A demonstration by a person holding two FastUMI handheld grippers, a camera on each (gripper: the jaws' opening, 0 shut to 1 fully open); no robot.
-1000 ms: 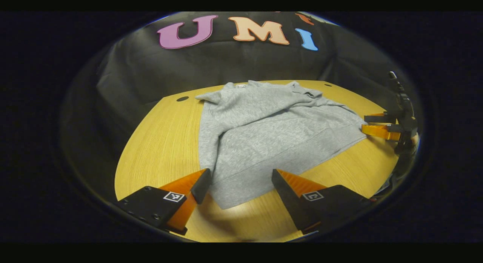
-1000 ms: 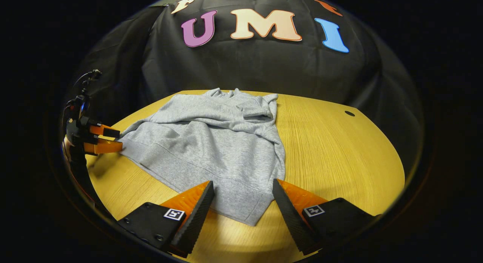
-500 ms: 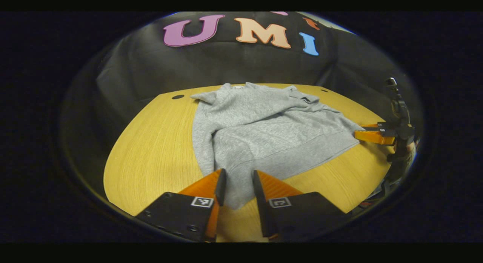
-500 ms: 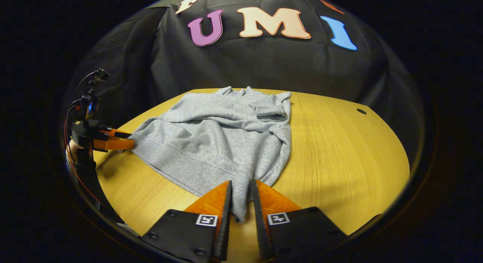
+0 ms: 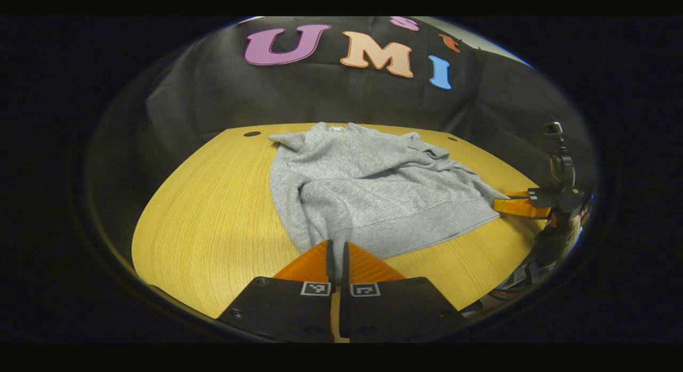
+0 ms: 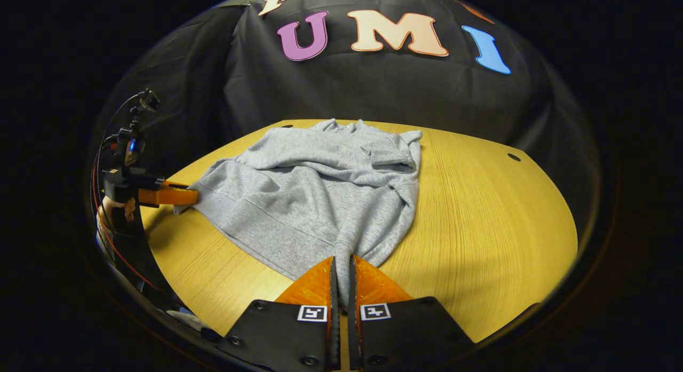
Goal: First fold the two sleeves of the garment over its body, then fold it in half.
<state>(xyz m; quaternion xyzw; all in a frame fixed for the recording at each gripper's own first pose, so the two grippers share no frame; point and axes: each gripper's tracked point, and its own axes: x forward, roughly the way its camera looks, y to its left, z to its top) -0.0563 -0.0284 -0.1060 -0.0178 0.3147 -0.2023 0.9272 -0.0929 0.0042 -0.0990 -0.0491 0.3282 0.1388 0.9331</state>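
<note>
Looking at the grey sweatshirt (image 5: 368, 196), it's lying on the wooden table (image 5: 213, 222) with both sleeves already folded over the body. My left gripper (image 5: 336, 254) is clamped tight on the near hem corner on its side, fabric pinched between both fingers. The right gripper (image 6: 341, 270) is doing the same at the other hem corner, squeezed down on the cloth. In the right gripper view I can see the hand (image 6: 114, 207) holding the left gripper at the table's edge.
</note>
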